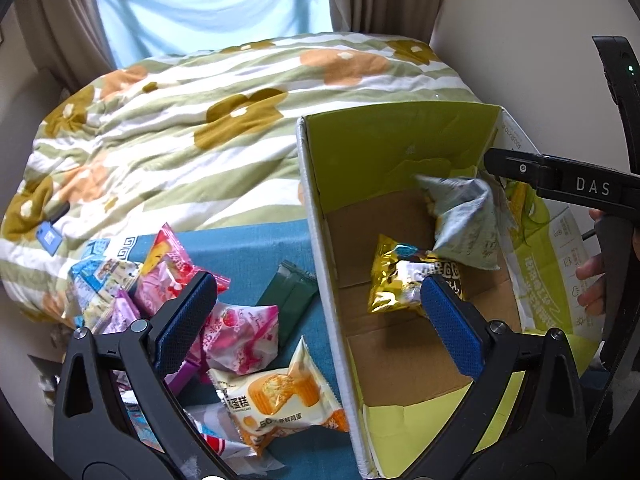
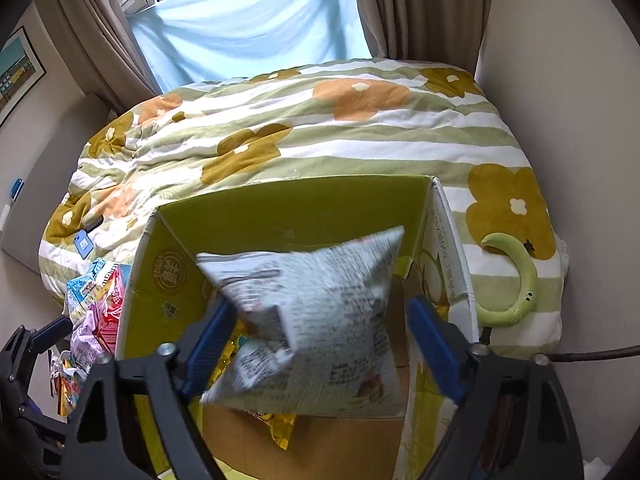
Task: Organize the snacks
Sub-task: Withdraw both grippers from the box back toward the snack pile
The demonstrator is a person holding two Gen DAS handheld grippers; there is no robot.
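Evidently the step in hand was the drop into the cardboard box (image 1: 404, 148). The right claw (image 2: 320, 340) stood spread above the open box, its blue pads (image 2: 208, 340) clear of the silver-grey snack bag (image 2: 316, 320), which showed blurred between them and looked released, not pinched. From the left wrist view that same bag (image 1: 464, 216) lay toward the box's far right corner, beside a gold-wrapped snack (image 1: 404, 280) on the brown floor of the box. The left claw (image 1: 320, 320) was spread as well and held nothing; it straddled the box's near left wall, one pad over the box, the other over the loose pile.

That pile sat on the blue-covered worktop (image 1: 256, 248) just left of the box: a yellow egg-cake packet (image 1: 280, 396) nearest the box wall, a pink strawberry packet (image 1: 240, 332) behind it, a dark green packet (image 1: 290, 296) and several pink and blue packets toward the worktop's left edge. A flowered quilt (image 1: 168, 120) covered the bed beyond.

Most of the sorting seemed still ahead. The next move probably called for either claw to swing left over the pile, centre on a single packet and close gently, since the crinkly wrappers would likely slip or crush.
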